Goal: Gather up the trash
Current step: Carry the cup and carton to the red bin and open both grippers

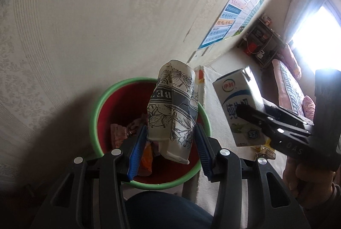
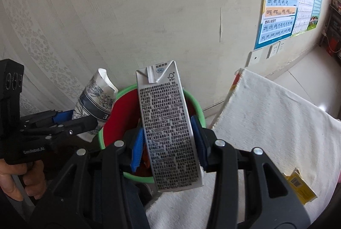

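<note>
My left gripper (image 1: 170, 139) is shut on a crumpled paper cup (image 1: 172, 109) with a flower print, held over a red bin with a green rim (image 1: 96, 109). Wrappers lie in the bin's bottom. My right gripper (image 2: 168, 141) is shut on a milk carton (image 2: 168, 128), silver side with black print facing the camera, above the same bin (image 2: 119, 109). In the left wrist view the carton (image 1: 236, 105) shows its white and blue face to the right of the bin, between the other gripper's black fingers. In the right wrist view the cup (image 2: 96, 101) hangs left of the bin.
A wallpapered wall (image 1: 85, 15) stands just behind the bin. A white cloth-covered surface (image 2: 272, 122) lies to the right, with a yellow packet (image 2: 300, 186) on it. Posters (image 2: 281, 0) hang on the wall. A person's hand (image 2: 12, 175) grips the left tool's handle. A dark knee (image 1: 166, 209) is below.
</note>
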Action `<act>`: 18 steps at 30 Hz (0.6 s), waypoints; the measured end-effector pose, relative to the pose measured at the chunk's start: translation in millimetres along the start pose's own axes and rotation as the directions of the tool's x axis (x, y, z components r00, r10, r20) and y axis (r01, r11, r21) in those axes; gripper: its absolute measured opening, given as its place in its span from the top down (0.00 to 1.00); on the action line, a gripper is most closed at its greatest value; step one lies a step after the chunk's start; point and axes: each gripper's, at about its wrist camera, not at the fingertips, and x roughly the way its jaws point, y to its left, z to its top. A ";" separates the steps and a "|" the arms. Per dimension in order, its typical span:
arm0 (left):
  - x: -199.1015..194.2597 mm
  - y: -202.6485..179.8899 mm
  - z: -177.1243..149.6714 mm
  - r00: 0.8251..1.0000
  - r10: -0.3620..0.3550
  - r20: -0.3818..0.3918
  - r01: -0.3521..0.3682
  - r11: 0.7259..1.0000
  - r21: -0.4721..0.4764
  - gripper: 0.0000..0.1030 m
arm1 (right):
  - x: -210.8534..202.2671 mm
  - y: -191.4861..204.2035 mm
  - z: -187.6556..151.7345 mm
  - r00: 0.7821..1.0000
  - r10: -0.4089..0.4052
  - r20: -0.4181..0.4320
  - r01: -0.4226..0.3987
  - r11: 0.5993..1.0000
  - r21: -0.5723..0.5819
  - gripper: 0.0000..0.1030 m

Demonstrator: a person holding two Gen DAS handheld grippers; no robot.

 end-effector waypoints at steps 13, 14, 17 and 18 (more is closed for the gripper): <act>4.4 20.9 8.0 1.000 0.013 -0.008 -0.013 1.000 -0.014 0.54 | 42.5 19.6 2.2 0.997 0.032 -0.070 -0.031 0.999 0.005 0.60; 2.0 22.4 9.1 1.000 0.013 -0.002 -0.013 1.000 -0.017 0.53 | 43.7 23.0 3.5 0.997 0.034 -0.072 -0.035 0.999 -0.005 0.60; -8.1 25.3 13.9 0.999 0.026 0.035 -0.024 0.999 -0.038 0.28 | 42.2 26.9 4.4 0.998 0.014 -0.065 -0.015 1.000 -0.027 0.37; -11.0 26.2 14.7 0.999 0.024 0.047 -0.022 0.999 -0.047 0.23 | 39.9 25.4 3.3 0.998 0.011 -0.055 -0.012 1.000 -0.021 0.28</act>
